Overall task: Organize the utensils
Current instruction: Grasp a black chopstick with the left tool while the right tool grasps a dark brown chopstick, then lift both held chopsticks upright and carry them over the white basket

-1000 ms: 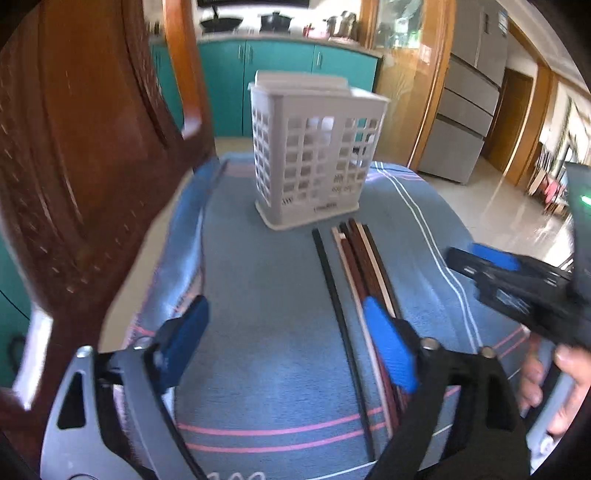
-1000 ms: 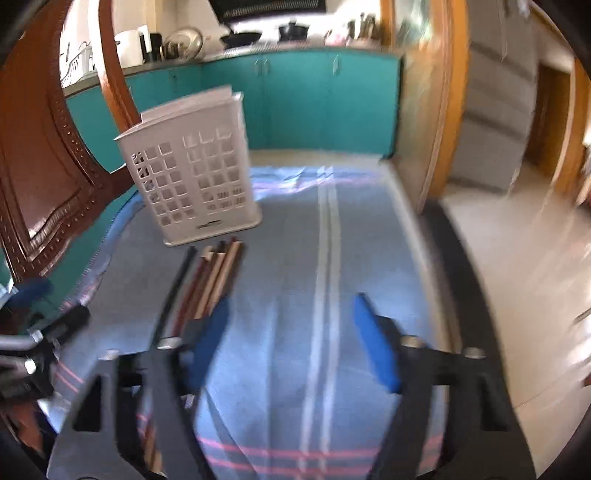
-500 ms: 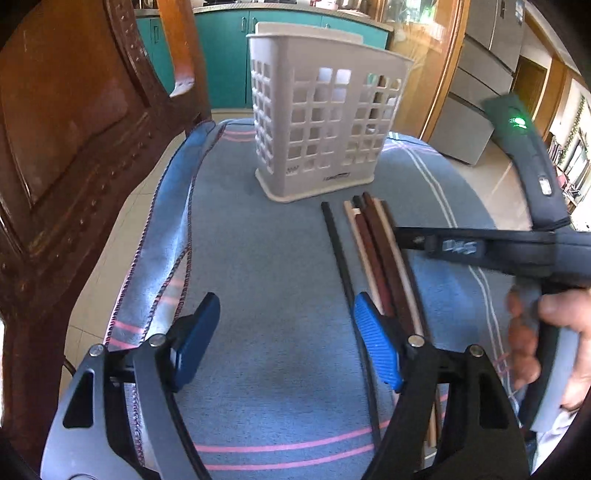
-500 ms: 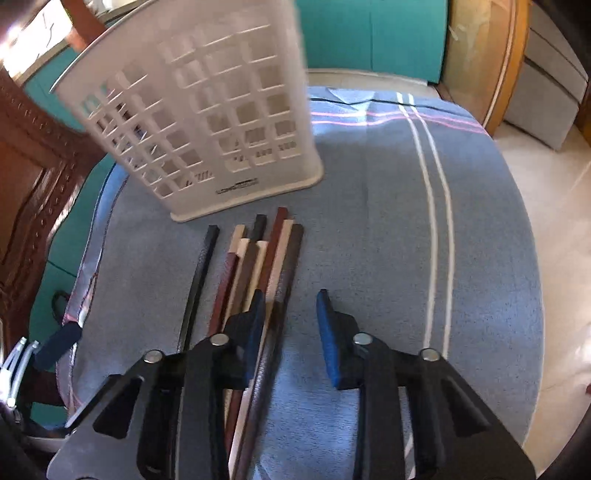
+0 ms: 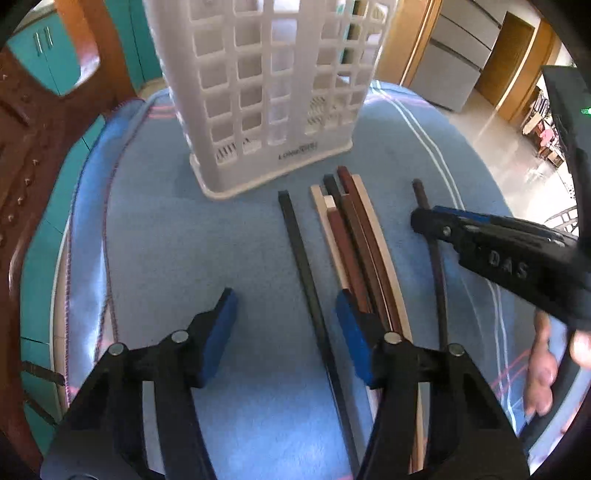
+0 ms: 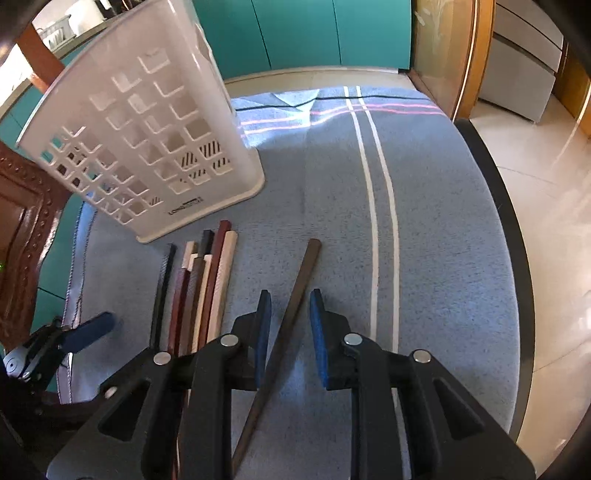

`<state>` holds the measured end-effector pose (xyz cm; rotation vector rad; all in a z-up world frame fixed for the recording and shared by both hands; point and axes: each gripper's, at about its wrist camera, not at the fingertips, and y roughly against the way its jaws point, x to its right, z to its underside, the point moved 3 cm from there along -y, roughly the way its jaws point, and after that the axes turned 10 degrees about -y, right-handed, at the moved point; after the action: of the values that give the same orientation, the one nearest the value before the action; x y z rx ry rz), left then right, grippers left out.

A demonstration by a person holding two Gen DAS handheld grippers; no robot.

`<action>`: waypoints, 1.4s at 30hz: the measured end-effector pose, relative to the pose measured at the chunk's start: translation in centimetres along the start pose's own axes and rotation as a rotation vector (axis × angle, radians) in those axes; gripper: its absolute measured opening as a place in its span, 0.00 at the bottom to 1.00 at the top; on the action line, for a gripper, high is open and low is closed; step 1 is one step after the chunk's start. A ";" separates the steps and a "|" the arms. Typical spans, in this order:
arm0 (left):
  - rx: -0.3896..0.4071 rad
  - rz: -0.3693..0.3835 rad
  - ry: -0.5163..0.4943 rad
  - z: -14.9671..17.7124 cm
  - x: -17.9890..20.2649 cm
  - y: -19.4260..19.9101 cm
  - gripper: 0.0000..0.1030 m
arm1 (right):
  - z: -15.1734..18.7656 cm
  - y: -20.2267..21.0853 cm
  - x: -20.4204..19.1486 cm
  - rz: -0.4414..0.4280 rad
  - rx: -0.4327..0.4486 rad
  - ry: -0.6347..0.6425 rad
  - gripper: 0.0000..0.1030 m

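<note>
A white perforated utensil basket (image 5: 266, 92) stands upright on the blue cloth; it also shows in the right wrist view (image 6: 140, 147). Several chopsticks (image 5: 354, 240) lie bundled in front of it, with one black chopstick (image 5: 303, 266) apart on their left. One dark brown chopstick (image 6: 291, 314) lies apart to the right, between the narrowed jaws of my right gripper (image 6: 287, 332); the pads do not touch it. In the left wrist view that gripper (image 5: 424, 221) sits over this chopstick (image 5: 436, 258). My left gripper (image 5: 286, 332) is open and empty, straddling the black chopstick.
A carved wooden chair back (image 5: 33, 155) rises at the left. The blue cloth (image 6: 424, 240) covers a round table with a dark rim (image 6: 513, 258) at the right. Teal cabinets (image 6: 303, 33) and tiled floor lie beyond.
Both grippers moved forward toward the basket. One dark brown chopstick has been drawn out of the bundle to the right and now lies between the right jaws, which stay narrowed.
</note>
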<state>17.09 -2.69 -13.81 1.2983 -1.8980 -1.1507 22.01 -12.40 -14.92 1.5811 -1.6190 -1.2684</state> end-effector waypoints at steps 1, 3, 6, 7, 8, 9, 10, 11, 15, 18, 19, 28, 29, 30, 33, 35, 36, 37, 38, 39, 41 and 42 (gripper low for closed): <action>-0.001 -0.021 -0.011 -0.1 0.0 -0.1 0.50 | -0.1 -0.1 0.0 0.005 0.004 0.007 0.21; 0.013 -0.037 -0.028 -0.3 0.1 -0.1 0.45 | 0.0 -0.4 -0.9 0.036 0.024 0.056 0.21; 0.021 -0.012 -0.050 -0.7 0.4 0.0 0.18 | 0.5 -0.6 -1.9 0.062 0.037 0.155 0.20; 0.015 -0.002 -0.047 -0.6 0.1 0.2 0.12 | 0.6 -0.6 -2.0 0.058 0.033 0.173 0.13; 0.009 0.013 -0.039 -0.4 -0.3 0.2 0.11 | 0.8 -0.5 -2.2 0.042 0.019 0.189 0.13; 0.006 0.027 -0.031 -0.3 -0.7 0.1 0.10 | 0.9 -0.3 -2.2 0.023 0.003 0.198 0.12; 0.003 0.034 -0.019 0.0 -1.0 0.2 0.10 | 1.2 -0.1 -2.1 0.016 -0.005 0.207 0.11; 0.001 0.032 -0.012 0.3 -1.4 0.4 0.10 | 1.3 0.1 -2.1 0.019 -0.007 0.219 0.11; 0.001 -0.003 0.007 1.1 -2.3 0.5 0.10 | 2.1 1.0 -2.1 0.081 0.029 0.244 0.10; 0.002 -0.037 0.010 0.9 -2.6 0.4 0.17 | 2.5 1.3 -2.1 0.118 0.046 0.226 0.12; 0.003 -0.047 0.010 0.8 -2.4 0.3 0.23 | 3.0 1.6 -2.1 0.131 0.051 0.226 0.13; 0.005 -0.096 0.023 -0.7 -1.6 -0.3 0.26 | 3.8 1.0 -2.1 0.203 0.078 0.267 0.18; 0.005 -0.097 0.022 -0.8 -1.5 -0.4 0.26 | 4.0 1.1 -2.1 0.205 0.079 0.268 0.18; 0.005 -0.097 0.022 -0.8 -1.6 -0.3 0.26 | 4.1 1.1 -2.1 0.208 0.081 0.269 0.18; 0.006 -0.106 0.021 -1.1 -0.9 -0.8 0.30 | 4.0 1.1 -2.1 0.216 0.083 0.267 0.21; 0.006 -0.107 0.026 -1.2 -0.8 -1.0 0.32 | 3.6 0.8 -2.0 0.221 0.086 0.263 0.24; 0.006 -0.105 0.028 -1.2 -0.8 -0.9 0.32 | 3.6 0.8 -1.9 0.221 0.086 0.260 0.25; 0.007 -0.103 0.029 -1.2 -0.8 -1.0 0.32 | 3.7 0.9 -2.1 0.221 0.087 0.258 0.25; 0.008 -0.102 0.030 -1.1 -0.8 -1.0 0.32 | 3.8 1.0 -2.2 0.220 0.087 0.256 0.25; 0.009 -0.101 0.029 -1.0 -1.0 -0.9 0.32 | 3.9 1.1 -2.2 0.219 0.087 0.253 0.25; 0.010 -0.097 0.030 -1.0 -1.1 -0.9 0.32 | 3.8 1.0 -2.1 0.217 0.088 0.250 0.25; 0.010 -0.093 0.031 -1.0 -1.2 -0.9 0.32 | 3.8 1.1 -2.1 0.218 0.088 0.251 0.25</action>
<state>18.70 -2.07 -14.11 1.4149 -1.8405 -1.1609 18.56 -9.55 -15.06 1.5003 -1.6508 -0.8604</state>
